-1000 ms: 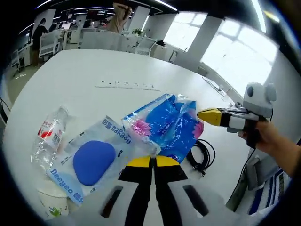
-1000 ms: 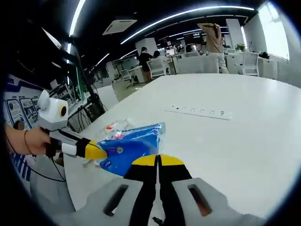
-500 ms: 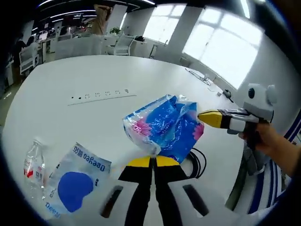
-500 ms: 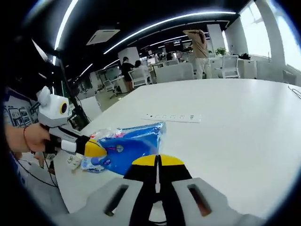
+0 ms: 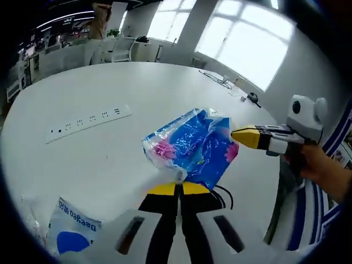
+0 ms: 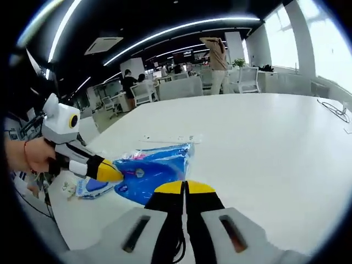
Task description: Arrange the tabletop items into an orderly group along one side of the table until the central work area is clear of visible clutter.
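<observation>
Left gripper [image 5: 177,188] and right gripper [image 6: 185,187], jaws clenched, each pinch the blue tissue pack [image 5: 192,146] between them (pinched edges hidden).

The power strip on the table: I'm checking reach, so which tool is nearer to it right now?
Probably the left tool, though only slightly. Both tools are shut on the blue plastic bag, the right tool on its far corner, while the power strip lies beyond the bag, more on the left tool's side.
</observation>
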Demonstrator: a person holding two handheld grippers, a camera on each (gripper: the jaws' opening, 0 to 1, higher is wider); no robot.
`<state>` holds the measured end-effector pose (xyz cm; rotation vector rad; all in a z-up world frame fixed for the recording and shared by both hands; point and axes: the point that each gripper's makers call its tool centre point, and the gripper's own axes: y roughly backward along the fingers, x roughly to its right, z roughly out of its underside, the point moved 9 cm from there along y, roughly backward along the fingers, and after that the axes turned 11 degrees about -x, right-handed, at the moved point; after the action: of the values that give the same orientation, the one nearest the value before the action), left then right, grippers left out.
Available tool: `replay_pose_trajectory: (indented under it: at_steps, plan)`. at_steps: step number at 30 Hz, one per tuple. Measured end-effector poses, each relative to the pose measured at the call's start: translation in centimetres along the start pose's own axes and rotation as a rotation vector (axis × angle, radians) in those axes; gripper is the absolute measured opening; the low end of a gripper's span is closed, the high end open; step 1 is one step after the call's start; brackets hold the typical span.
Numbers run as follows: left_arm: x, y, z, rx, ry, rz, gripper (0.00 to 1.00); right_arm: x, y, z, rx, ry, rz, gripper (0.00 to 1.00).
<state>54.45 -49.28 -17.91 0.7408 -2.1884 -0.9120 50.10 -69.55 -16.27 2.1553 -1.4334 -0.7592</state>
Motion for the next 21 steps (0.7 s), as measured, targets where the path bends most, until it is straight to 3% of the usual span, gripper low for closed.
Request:
replay_pose_trajectory:
  at_steps: [6, 21]
  plan:
    - [0.6, -2.9, -0.9, -0.026, -0.031, 0.025, 0.00, 2.3, -0.2, 1.2, -0.008, -0.028, 0.054, 0.00]
    - [1.0, -8.1, -1.3, -0.083, -0.053, 0.036, 0.00, 6.3, -2.1, 4.0, -0.031, -0.114, 0.107, 0.00]
